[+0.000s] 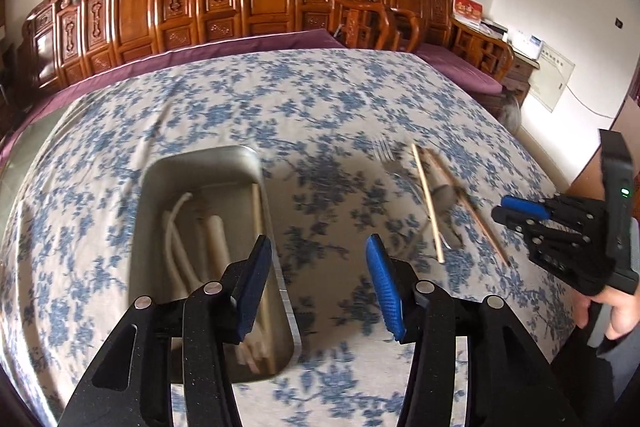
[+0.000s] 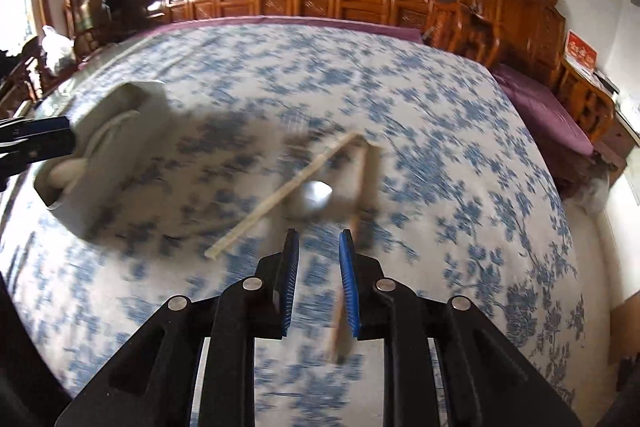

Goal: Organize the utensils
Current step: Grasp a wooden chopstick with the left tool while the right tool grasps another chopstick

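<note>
Left wrist | rectangular metal tray [image 1: 240,163] | wooden chopsticks [image 1: 428,203] | floral tablecloth [image 1: 320,99]

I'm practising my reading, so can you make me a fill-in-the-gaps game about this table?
1. The metal tray holds white ____.
2. The tablecloth has ____ flowers.
3. Two wooden ____ lie on the cloth right of the tray.
4. The left gripper has ____ between its pads.

Missing words: utensils; blue; chopsticks; nothing

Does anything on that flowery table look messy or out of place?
Yes. Two chopsticks, a fork and what looks like a spoon lie loose and crossed on the tablecloth, while other utensils already sit in the metal tray.
</note>
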A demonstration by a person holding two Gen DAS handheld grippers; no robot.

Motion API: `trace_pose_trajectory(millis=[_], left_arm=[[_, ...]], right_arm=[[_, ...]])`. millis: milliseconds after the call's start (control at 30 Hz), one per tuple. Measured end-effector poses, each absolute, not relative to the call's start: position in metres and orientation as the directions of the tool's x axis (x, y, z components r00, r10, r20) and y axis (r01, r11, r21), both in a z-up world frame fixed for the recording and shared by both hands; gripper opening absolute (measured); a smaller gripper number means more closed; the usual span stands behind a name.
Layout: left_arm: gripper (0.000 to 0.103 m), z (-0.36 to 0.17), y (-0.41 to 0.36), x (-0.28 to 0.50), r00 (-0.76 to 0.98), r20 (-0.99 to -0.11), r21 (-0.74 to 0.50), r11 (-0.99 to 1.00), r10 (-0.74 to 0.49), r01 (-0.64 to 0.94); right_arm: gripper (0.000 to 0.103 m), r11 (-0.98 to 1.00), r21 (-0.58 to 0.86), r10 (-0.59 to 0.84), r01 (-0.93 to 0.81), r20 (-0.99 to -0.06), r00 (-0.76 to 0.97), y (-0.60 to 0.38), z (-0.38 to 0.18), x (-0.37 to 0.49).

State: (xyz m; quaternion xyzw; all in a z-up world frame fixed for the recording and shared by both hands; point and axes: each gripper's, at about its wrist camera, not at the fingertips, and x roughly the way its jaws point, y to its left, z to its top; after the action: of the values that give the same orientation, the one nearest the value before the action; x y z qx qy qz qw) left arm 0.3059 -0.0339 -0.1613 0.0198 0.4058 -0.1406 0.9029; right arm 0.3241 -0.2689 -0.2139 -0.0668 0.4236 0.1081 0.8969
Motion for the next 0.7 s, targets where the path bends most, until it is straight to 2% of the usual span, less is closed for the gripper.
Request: trace_pose_trajectory(millis=[267, 500, 533, 567, 700], left_arm=[[0.047, -0.175, -0.062, 0.3, 0.621, -0.744, -0.059, 0.951, -0.245, 0.304], [0.047, -0.194, -0.083, 0.303, 0.589, -0.769, -0.051, 0.941, -0.25, 0.333], [0.047, -0.196, -0.087, 0.304, 0.584, -0.771, -0.051, 0.939, -0.253, 0.339], [0.047, -0.197, -0.09, 0.303, 0.582, -0.772, -0.05, 0.938, -0.255, 0.344], [0.047, -0.203, -0.105, 0.305, 0.574, -0.776, -0.042, 0.93, -0.261, 0.366]], right_arm=[[0.023, 0.973, -0.031, 0.108, -0.229, -0.815, 0.569, -0.289, -0.247, 0.333], [0.024, 0.971, -0.049, 0.088, -0.232, -0.835, 0.544, -0.287, -0.255, 0.336], [0.018, 0.971, -0.041, 0.096, -0.235, -0.836, 0.54, -0.286, -0.255, 0.336], [0.006, 0.971, -0.028, 0.107, -0.239, -0.84, 0.533, -0.286, -0.255, 0.336], [0.006, 0.972, -0.045, 0.087, -0.229, -0.841, 0.534, -0.286, -0.255, 0.338]])
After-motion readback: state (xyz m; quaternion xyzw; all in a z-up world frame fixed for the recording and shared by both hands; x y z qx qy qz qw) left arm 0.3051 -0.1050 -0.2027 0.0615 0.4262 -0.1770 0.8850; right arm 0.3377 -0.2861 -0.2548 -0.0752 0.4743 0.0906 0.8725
